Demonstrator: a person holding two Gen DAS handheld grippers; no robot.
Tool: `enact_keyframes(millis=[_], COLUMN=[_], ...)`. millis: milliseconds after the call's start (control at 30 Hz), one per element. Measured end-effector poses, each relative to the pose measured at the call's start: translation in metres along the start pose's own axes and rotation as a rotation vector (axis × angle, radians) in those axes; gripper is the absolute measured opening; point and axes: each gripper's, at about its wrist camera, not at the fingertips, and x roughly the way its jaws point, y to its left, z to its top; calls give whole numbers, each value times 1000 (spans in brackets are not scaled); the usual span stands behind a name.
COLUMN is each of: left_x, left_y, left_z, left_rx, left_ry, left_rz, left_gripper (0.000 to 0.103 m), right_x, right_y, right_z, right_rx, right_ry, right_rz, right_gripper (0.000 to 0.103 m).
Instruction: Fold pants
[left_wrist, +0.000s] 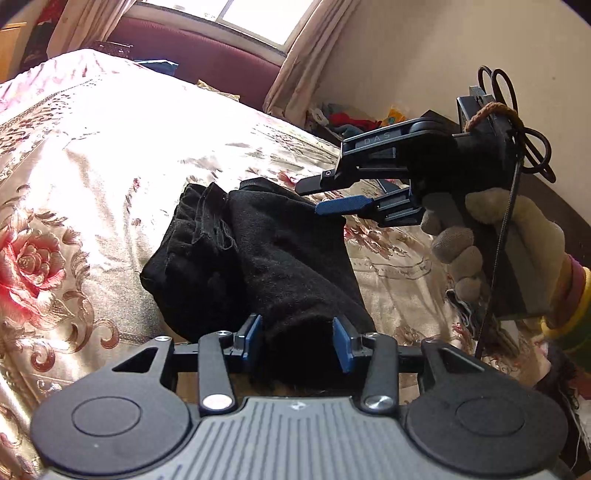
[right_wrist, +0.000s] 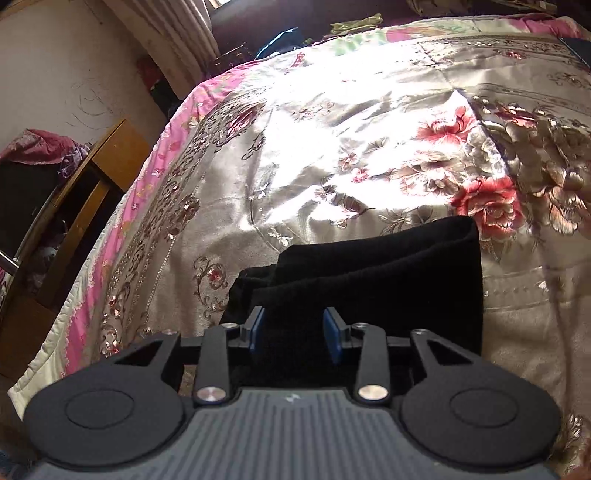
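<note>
pants: black pants (left_wrist: 266, 258) already bundled into a thick fold, lying on the floral bedspread (left_wrist: 92, 155) near the bed's near edge
left gripper (left_wrist: 297, 341): jaws spread, hovering over the near end, not gripping
right gripper (left_wrist: 328, 195): jaws apart too, over the far-right corner
tip: imo press the lumpy left side flat, square the edges
clutter: clothes pile (left_wrist: 347, 120) by the far wall, wooden furniture (right_wrist: 88, 177) left of the bed, nothing really blocking
</note>
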Motion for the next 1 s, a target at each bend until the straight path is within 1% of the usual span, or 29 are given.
enact_keyframes(millis=[67,133,167,233,300,333,367,400,433,467,500,533,600,633,733,767,800,867,900,933,1000], left_x=[7,10,12,17,24,28,33,37,39,41,43,44,43,39,28,26,27,38,49,56,67], left_y=[-2,-9,-13,-15,-14,-14,-13,-12,-9,-7,-6,-6,-12,-15,-23,-23,-22,-16,-10,-5,5], left_z=[0,1,3,4,4,4,5,6,7,8,9,10,14,18,32,36,38,36,33,30,22], left_rx=[-4,3,0,-6,-8,-10,-15,-22,-34,-40,-41,-33,12,28,65,68,72,66,46,31,-6], left_ry=[18,25,25,21,26,35,52,62,74,83,93,96,83,65,-9,-33,-42,-29,4,31,91], left_rz=[9,19,25,32,48,57,68,72,74,69,59,59,58,52,26,25,25,49,73,84,116], left_gripper=[57,59,60,65,67,68,67,67,66,63,55,50,43,40,40,40,40,39,35,28,26], right_x=[8,26,33,52,63,70,73,75,75,72,65,58,43,35,13,11,12,32,50,66,88], right_y=[10,27,32,41,44,44,42,39,35,34,35,36,36,35,28,25,22,14,7,1,-4], right_z=[8,14,16,17,16,15,14,14,15,15,15,16,24,31,50,53,57,60,61,60,54], right_rx=[-113,-303,-359,-500,-585,-636,-654,-652,-626,-622,-642,-651,-639,-623,-536,-514,-493,-470,-442,-416,-394], right_ry=[-23,14,30,103,154,171,185,222,259,260,248,233,191,156,60,44,29,22,39,53,87], right_rz=[-4,-4,-4,20,30,11,12,44,68,74,83,87,100,103,133,146,155,124,78,40,16], right_gripper=[42,56,57,57,56,53,47,22,12,11,9,8,8,7,7,7,7,6,6,6,6])
